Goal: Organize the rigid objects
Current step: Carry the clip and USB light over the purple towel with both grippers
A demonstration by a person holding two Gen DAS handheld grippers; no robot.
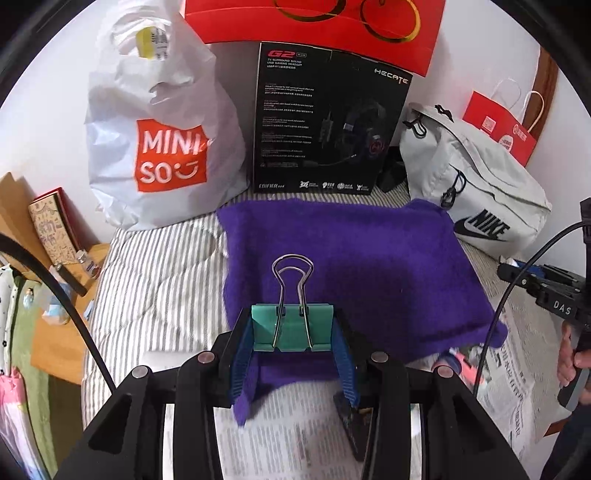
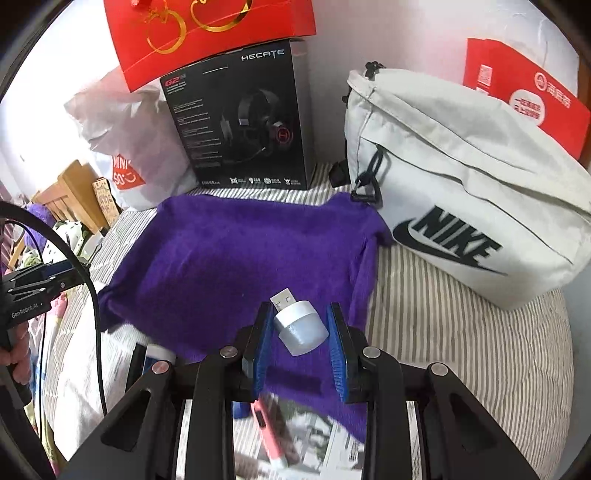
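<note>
My left gripper (image 1: 293, 328) is shut on a teal binder clip (image 1: 291, 325) with silver wire handles, held above the near edge of a purple towel (image 1: 354, 258) spread on the bed. My right gripper (image 2: 300, 325) is shut on a small white USB plug light (image 2: 301, 326), its metal plug pointing up and away, above the towel's near part (image 2: 229, 251). A pink item (image 2: 267, 428) lies on newspaper under the right gripper. The right gripper also shows at the edge of the left wrist view (image 1: 554, 295), and the left gripper at the edge of the right wrist view (image 2: 33, 291).
Behind the towel stand a white Miniso bag (image 1: 159, 140), a black headset box (image 1: 321, 122) with a red box (image 1: 314, 22) on top, and a white Nike bag (image 1: 476, 192). Newspaper (image 1: 280, 435) covers the striped bedding (image 1: 155, 280) in front. A wooden side table (image 1: 55, 280) is at left.
</note>
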